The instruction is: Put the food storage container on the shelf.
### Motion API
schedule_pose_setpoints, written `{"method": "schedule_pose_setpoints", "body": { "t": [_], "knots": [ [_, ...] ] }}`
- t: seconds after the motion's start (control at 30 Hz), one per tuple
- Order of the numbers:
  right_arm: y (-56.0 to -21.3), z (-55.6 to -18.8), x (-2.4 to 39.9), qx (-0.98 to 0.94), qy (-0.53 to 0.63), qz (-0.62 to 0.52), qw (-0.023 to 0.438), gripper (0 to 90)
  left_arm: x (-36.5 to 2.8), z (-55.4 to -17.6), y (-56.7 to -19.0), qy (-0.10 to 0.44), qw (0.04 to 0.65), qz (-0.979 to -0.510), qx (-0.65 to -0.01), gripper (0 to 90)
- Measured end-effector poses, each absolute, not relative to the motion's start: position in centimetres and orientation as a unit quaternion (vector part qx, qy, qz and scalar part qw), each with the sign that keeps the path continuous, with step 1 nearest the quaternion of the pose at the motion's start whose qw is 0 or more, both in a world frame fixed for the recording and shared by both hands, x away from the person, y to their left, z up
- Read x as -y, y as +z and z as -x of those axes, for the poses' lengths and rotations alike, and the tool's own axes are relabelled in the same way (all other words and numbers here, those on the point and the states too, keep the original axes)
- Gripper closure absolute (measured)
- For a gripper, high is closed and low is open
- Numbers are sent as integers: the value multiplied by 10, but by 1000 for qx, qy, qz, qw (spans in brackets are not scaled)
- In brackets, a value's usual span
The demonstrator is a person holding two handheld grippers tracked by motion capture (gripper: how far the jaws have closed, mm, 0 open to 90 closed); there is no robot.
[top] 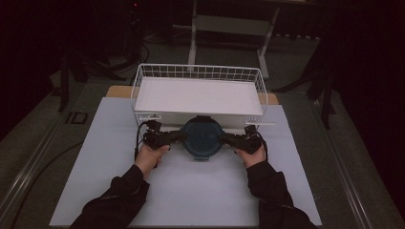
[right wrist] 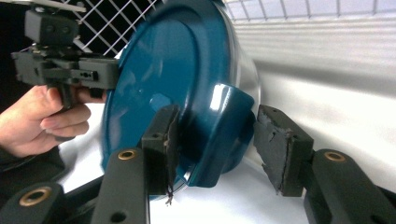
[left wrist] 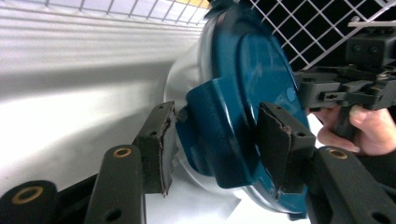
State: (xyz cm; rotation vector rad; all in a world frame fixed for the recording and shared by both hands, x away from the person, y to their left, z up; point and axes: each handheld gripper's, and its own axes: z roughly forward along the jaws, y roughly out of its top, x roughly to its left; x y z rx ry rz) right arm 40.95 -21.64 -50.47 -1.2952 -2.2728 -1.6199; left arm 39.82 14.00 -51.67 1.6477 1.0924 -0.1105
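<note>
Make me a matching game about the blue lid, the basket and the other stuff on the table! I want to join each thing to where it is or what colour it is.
Things:
1. lid
2. wire basket
3. left tongs
4. table sheet

Clues:
A. white and flat, lying under everything
B. dark blue and round
C. white mesh, at the far side of the table
D. black, one jaw on each side of the flap on the lid's left side

Pairs: 1-B, 2-C, 3-D, 4-A
</note>
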Motion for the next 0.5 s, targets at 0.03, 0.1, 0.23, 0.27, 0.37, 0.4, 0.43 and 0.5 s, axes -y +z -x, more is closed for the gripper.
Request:
{"method": "schedule_pose_setpoints", "body": {
  "t": [0.03,0.1,0.23,0.27,0.37,0.4,0.43,0.5],
  "knots": [
    [-504,-410,216,736,-527,424,32,502,-139,-399,-516,-50,552,-693,-461,481],
    [-503,-410,215,735,-526,427,24,494,-139,-401,-515,-31,547,-700,-458,469],
    [-500,-411,213,733,-522,437,10,488,-139,-404,-514,-24,543,-698,-467,447],
    [-499,-411,212,732,-520,440,9,489,-139,-405,-514,-21,542,-699,-466,446],
    [-498,-413,210,734,-518,440,-10,490,-138,-406,-513,-6,536,-704,-465,433],
    [-498,-413,210,734,-518,440,-10,490,-138,-406,-513,-6,536,-704,-465,423],
    [-496,-414,209,736,-514,440,-18,489,-137,-407,-513,-3,540,-699,-469,418],
    [-495,-413,208,736,-511,443,-21,491,-137,-407,-513,-3,539,-699,-470,412]
  ]
}}
